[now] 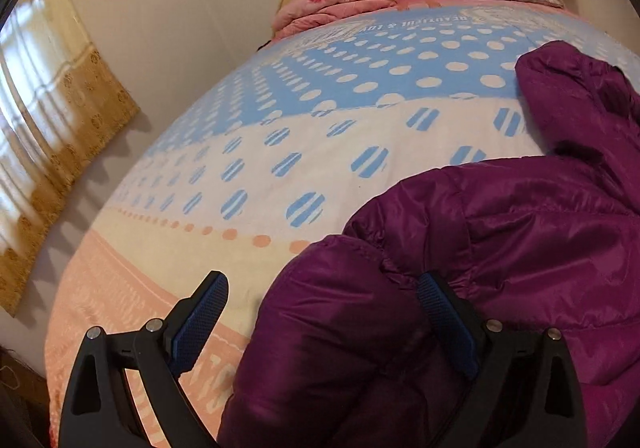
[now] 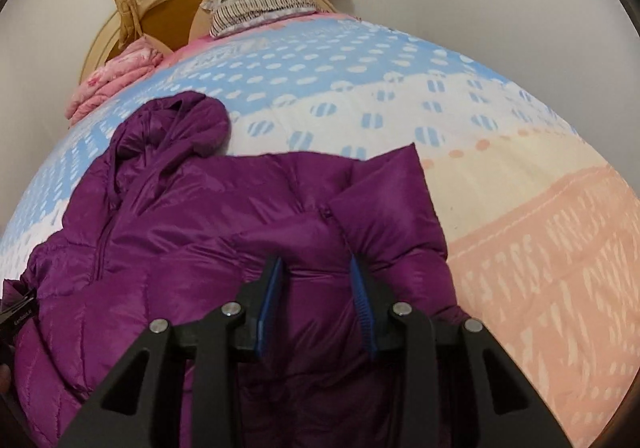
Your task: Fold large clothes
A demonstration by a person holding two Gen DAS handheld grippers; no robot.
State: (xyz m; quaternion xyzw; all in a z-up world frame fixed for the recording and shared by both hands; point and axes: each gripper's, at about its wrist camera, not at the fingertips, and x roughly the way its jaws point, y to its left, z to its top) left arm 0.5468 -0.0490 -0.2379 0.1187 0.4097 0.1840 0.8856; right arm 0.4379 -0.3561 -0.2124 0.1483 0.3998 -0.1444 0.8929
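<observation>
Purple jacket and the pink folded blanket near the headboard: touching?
Apart. Right wrist view shows dotted bedspread between the jacket hood and the pink blanket.

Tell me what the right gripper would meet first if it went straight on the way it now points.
Most likely the purple puffer jacket: the right gripper, open, points down at its folded body, which fills the gap between the fingers. How near it already is cannot be judged.
</observation>
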